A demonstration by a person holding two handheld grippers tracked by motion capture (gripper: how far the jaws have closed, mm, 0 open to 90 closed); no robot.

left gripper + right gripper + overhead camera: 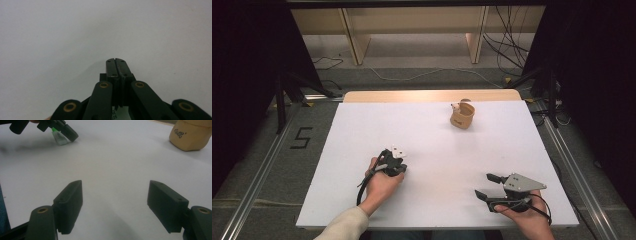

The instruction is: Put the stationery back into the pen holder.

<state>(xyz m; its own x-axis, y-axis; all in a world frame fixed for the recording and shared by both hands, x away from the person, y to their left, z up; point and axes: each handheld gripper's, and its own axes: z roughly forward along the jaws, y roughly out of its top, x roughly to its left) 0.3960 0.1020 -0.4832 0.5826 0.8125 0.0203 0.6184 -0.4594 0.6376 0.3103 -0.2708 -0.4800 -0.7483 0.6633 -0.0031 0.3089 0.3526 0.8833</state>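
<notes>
A tan cup (462, 117) stands on the far right part of the white table (432, 130), with something small and pale sticking out of its top. It also appears, with dark lettering, at the upper right of the right gripper view (190, 136). My left gripper (396, 162) is at the table's near left, tilted down at the surface; its jaws are shut (115, 60) with nothing between them. My right gripper (484, 184) rests at the near right, open and empty (117, 200), pointing left across the table. The left gripper (62, 130) shows farther off, a small white and green piece (58, 138) under it.
The table's wooden far edge (432, 95) borders a floor with cables and wooden furniture legs. Metal rails run along both sides of the table. A person's forearms come in from the near edge.
</notes>
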